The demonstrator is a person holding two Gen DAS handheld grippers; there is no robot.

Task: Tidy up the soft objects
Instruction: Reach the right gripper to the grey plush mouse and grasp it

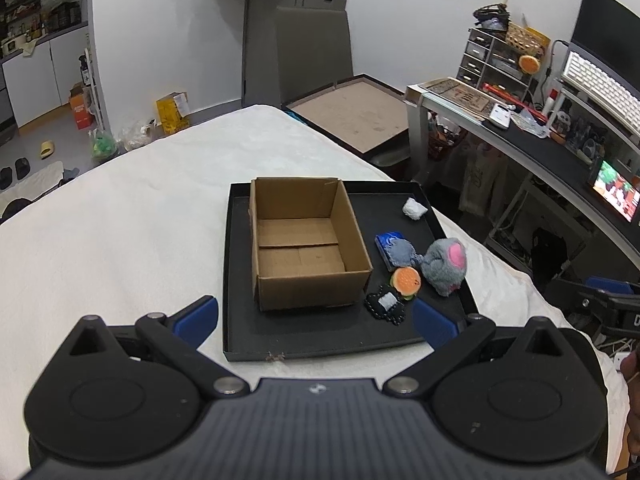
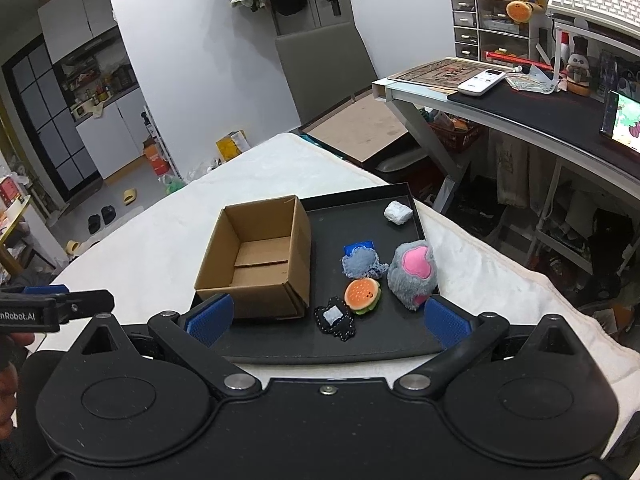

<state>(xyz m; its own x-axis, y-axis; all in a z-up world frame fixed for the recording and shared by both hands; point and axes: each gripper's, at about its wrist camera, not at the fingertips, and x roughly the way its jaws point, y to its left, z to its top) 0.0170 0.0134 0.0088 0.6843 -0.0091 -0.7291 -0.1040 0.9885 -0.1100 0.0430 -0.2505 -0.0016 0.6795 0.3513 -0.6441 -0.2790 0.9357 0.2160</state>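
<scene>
- Both hand-held grippers are spread wide with nothing between their blue pads: the left hand-held gripper [image 1: 316, 322] hangs over the near edge of the black tray [image 1: 320, 336], and the right hand-held gripper [image 2: 328, 320] hangs over the same near edge.
- On a white blanket [image 1: 120, 220] lies the black tray, and an open cardboard box [image 1: 304, 240] stands on its left part with nothing visible inside.
- To the right of the box, all on the tray floor, lie the soft objects.
- The grey plush toy with a pink patch [image 2: 412, 274] sits near the right rim of the tray.
- The small burger plush [image 2: 362, 294] lies just beside it on the left, touching or almost touching a grey-blue fabric piece [image 2: 360, 262], which lies over a blue packet [image 1: 386, 240].
- The dark felt piece with a pale square on it [image 2: 335, 318] is nearest to the grippers, just in front of the burger.
- The white crumpled lump [image 1: 414, 209] lies well apart from the others, in the far right corner of the tray.
</scene>
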